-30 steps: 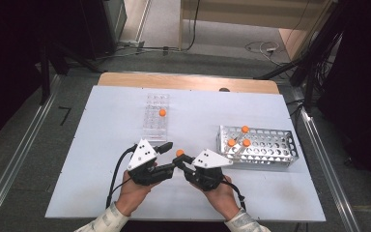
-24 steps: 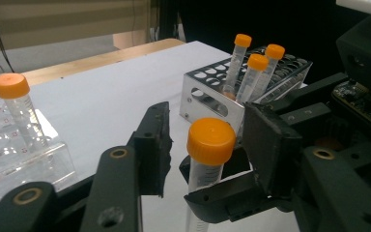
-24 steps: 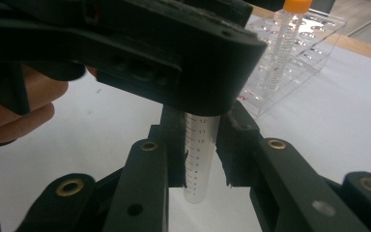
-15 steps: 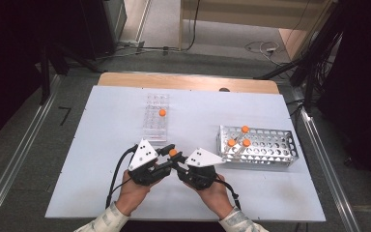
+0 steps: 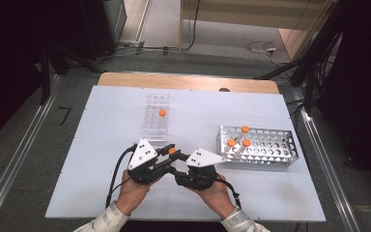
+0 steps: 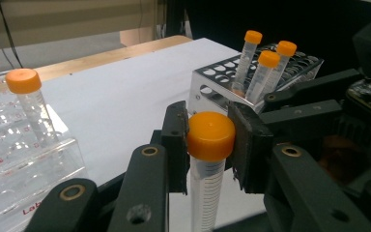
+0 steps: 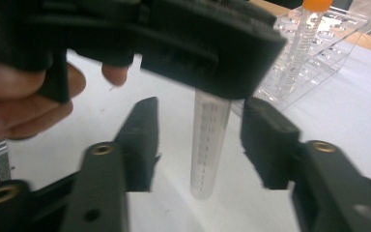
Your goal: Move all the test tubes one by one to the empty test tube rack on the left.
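**High view: a tube held between my two grippers over a pale table**

I am holding an orange-capped tube (image 6: 207, 164) upright in my left gripper (image 5: 166, 153), whose jaws are clamping it just under the cap. My right gripper (image 5: 179, 166) is sitting close beside it; its jaws are standing apart on either side of the tube's clear lower end, not touching it. All this is happening near the front edge of the white table (image 5: 101, 193). Farther back a clear rack (image 5: 155, 118) is carrying one capped tube, and to the right a metal rack (image 5: 270, 150) is carrying three. A wooden strip (image 5: 188, 82) is edging the table's far side. Around the table, grey floor (image 5: 24, 159) is showing, with metal rails, dark stands and cables.
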`<move>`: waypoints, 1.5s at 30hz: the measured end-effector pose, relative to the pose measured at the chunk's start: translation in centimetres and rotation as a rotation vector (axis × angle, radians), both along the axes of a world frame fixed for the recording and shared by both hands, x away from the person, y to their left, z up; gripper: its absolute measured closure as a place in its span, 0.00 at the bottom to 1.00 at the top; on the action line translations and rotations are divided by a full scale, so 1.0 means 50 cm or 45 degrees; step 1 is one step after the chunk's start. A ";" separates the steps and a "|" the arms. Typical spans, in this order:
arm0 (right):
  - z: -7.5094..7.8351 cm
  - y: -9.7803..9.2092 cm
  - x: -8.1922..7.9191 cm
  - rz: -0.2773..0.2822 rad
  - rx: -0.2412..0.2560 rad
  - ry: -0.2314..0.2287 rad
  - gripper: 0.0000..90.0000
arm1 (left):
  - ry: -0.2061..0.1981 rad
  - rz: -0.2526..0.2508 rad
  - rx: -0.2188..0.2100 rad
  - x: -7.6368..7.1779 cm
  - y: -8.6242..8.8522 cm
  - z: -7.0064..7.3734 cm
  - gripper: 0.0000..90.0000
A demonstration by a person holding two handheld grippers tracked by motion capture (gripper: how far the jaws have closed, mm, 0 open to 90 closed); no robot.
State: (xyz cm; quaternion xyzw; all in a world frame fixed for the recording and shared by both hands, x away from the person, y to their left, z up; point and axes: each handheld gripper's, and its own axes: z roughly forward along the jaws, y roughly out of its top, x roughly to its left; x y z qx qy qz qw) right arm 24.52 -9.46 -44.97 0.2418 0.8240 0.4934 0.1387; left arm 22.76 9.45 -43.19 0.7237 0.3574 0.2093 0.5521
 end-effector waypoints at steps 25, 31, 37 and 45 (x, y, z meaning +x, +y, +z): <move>-0.023 -0.245 -0.058 -0.240 -0.018 0.079 0.29 | 0.004 0.148 -0.059 0.067 0.067 0.048 0.78; -0.012 -0.287 -0.053 -0.327 0.025 0.061 0.29 | -0.001 0.194 -0.063 0.083 0.082 0.057 0.78; -0.013 -0.305 -0.049 -0.369 0.029 0.059 0.29 | -0.004 0.227 -0.060 0.102 0.094 0.069 0.78; -0.010 -0.309 -0.049 -0.373 0.041 0.049 0.29 | -0.019 0.277 -0.062 0.134 0.100 0.084 0.78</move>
